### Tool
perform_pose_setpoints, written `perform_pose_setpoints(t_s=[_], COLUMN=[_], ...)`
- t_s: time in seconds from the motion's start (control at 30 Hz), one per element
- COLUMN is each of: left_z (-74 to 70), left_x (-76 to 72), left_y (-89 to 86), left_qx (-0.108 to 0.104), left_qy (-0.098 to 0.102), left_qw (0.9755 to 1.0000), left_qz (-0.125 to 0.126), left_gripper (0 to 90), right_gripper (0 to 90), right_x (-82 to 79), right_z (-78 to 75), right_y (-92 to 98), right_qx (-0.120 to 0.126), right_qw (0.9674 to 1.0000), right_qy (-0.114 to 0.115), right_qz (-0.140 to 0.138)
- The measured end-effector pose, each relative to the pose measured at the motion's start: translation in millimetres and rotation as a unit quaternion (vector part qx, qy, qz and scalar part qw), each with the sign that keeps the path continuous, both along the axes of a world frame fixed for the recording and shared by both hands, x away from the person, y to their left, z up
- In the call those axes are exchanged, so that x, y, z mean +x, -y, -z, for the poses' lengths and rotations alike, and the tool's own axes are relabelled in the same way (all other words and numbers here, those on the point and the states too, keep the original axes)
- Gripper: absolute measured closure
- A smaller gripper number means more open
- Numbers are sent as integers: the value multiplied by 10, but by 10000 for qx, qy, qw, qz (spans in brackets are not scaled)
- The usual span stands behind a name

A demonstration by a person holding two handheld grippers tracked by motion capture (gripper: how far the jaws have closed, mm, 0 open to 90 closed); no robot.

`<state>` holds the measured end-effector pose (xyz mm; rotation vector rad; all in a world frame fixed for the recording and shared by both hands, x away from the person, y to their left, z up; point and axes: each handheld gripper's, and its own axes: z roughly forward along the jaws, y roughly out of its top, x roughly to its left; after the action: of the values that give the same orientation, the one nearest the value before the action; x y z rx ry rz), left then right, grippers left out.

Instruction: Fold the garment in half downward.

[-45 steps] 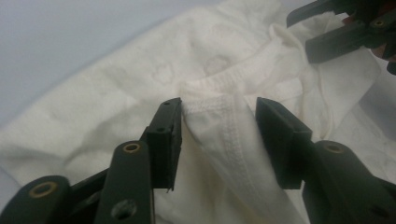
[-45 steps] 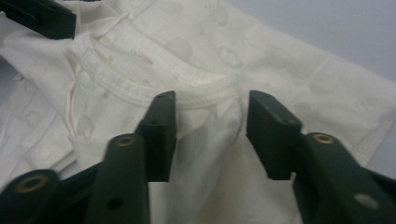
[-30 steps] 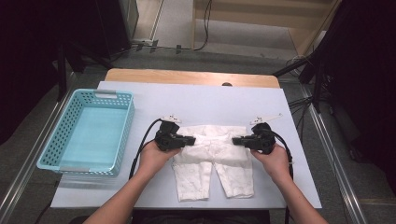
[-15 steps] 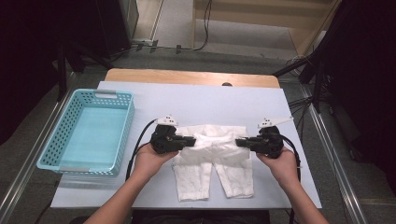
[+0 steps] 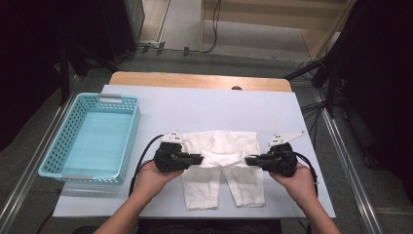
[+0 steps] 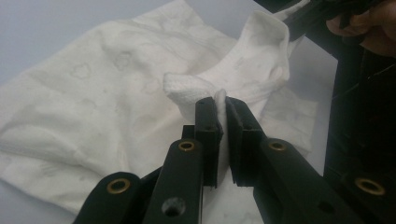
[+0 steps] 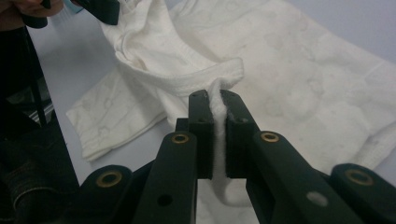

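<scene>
Both grippers (image 5: 198, 158) (image 5: 249, 160) farther apart than before, each clamped on the white trousers' (image 5: 221, 146) waistband.

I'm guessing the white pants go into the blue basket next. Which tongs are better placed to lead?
Left, probably: the left tongs grip the pants on the side nearer the basket; the right tongs are farther.

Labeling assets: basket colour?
Light turquoise basket, perforated walls; clearest in the high view.

White-topped table (image 5: 204, 105) with wooden far edge, grey floor (image 5: 195, 56), dark stands, black cables (image 5: 214, 29) behind
</scene>
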<state>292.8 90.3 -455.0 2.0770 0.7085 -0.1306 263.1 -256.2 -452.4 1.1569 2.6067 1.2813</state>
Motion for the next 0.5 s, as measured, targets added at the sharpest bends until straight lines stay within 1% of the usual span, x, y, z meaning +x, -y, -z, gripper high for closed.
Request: perform_pose_setpoints(t_s=[0.1,0.27,0.37,0.43,0.5], left_z=[5,5,6,14,21], left_x=[-52,-120,-163,-185,-209], left_y=[7,8,4,4,-2], left_qx=[14,25,27,30,45], left_qy=[-16,-10,-23,-58,-94], left_qw=[10000,9999,9999,9999,9998], left_qz=[56,109,123,151,183], left_gripper=[839,840,840,838,817], right_gripper=[824,824,824,823,808], right_x=[-58,-163,-216,-242,-268], right_z=[19,53,63,66,73], right_y=[3,-6,-6,-3,-3], right_qx=[-31,-137,-124,-108,-87], right_qw=[10000,9997,9996,9996,9995], right_qy=[-60,-83,-150,-148,-173], right_qz=[-55,-178,-184,-211,-248])
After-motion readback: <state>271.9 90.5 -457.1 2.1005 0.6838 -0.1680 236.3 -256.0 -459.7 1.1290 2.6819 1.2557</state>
